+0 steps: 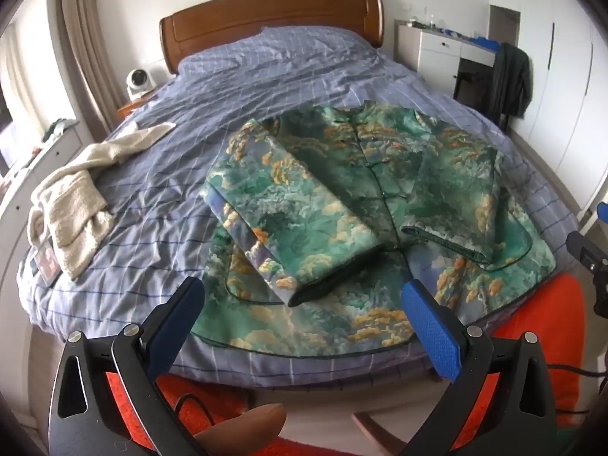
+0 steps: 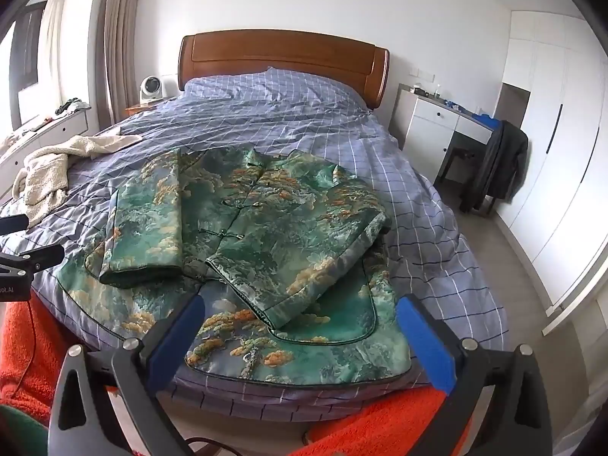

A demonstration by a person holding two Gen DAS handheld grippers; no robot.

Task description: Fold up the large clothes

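green jacket [image 1: 364, 205] flat, collar toward headboard [image 1: 271, 15], hem toward camera, sleeves folded in

**Cloth, wood and plastic**

My jacket [image 1: 342, 205] is satiny brocade with a soft sheen. The bed cover [image 1: 266, 72] is matt, creased cotton-like cloth; the cream garment [image 1: 72, 209] looks nubbly fleece. The headboard [image 2: 283, 57] is glossy wood. My left gripper [image 1: 304, 304] has textured blue pads.
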